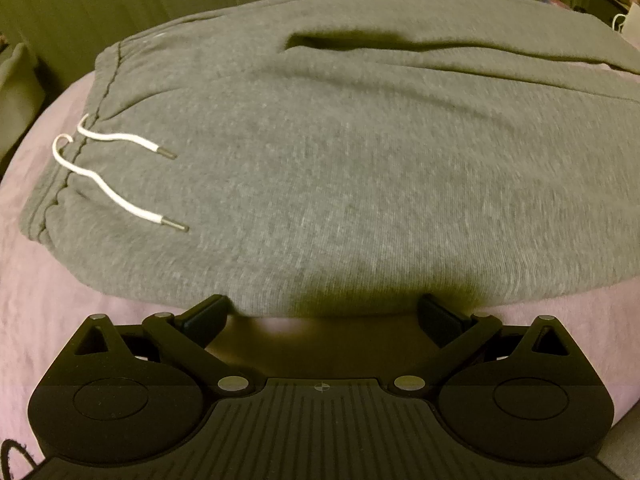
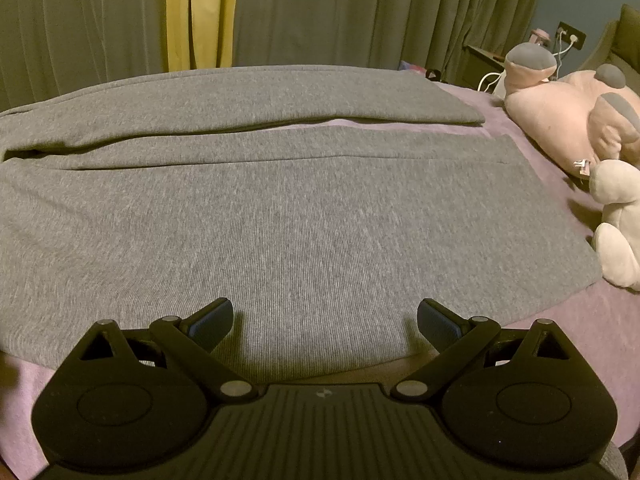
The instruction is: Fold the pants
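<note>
I am holding my left gripper with jaws wide apart at the near edge of the grey knit sweatpants, and my right gripper, also spread, over one leg. The sweatpants are lying flat on the lilac bed sheet. They are looking soft and floppy; I am judging the thick waistband and hems the surest holds.
</note>
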A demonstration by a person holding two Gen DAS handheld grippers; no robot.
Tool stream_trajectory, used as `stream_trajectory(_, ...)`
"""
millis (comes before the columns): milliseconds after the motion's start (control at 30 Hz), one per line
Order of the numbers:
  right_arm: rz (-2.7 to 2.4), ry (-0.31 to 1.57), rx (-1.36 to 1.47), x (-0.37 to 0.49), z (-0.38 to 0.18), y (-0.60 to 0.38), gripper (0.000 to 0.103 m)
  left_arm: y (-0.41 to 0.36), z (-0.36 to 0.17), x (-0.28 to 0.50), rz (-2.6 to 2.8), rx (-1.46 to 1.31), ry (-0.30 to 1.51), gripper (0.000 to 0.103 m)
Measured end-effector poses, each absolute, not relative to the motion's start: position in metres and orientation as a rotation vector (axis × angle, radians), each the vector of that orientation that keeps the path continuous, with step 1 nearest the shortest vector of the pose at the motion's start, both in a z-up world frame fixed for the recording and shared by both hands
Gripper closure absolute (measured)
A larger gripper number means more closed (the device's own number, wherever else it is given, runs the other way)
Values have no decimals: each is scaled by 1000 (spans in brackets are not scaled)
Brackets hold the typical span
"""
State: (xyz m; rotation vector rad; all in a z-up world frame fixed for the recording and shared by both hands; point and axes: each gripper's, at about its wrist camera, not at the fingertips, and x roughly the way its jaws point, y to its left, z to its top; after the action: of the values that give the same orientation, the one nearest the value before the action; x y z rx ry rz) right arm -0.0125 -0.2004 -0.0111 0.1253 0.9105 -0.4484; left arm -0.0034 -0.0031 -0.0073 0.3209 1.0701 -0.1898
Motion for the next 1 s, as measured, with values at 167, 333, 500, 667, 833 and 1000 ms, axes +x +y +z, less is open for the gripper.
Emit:
stream_trajectory(167, -449, 911, 125, -12, -11, -200, 4, -3, -7, -3, -189, 320, 1070, 0)
stream_trajectory(333, -448, 911, 125, -12, -11, -201, 4, -3, -7, -3, -189, 320, 1071, 0)
stream_trajectory(500, -449, 912, 126, -12, -11, -200, 4, -4, -7, -2, -189, 320, 1071, 0)
stream_trajectory(667, -452, 913, 125, -13, -12, -200, 4, -4, -7, -3, -189, 320, 1072, 0)
stream_trajectory(833, -456, 915, 127, -12, -13, -200, 4, -4, -7, -2, -189, 321, 1072, 0)
stream_trajectory(1000, -458, 920, 135, -12, -13, -201, 4, -4, -7, -1, -188, 322, 1073, 0)
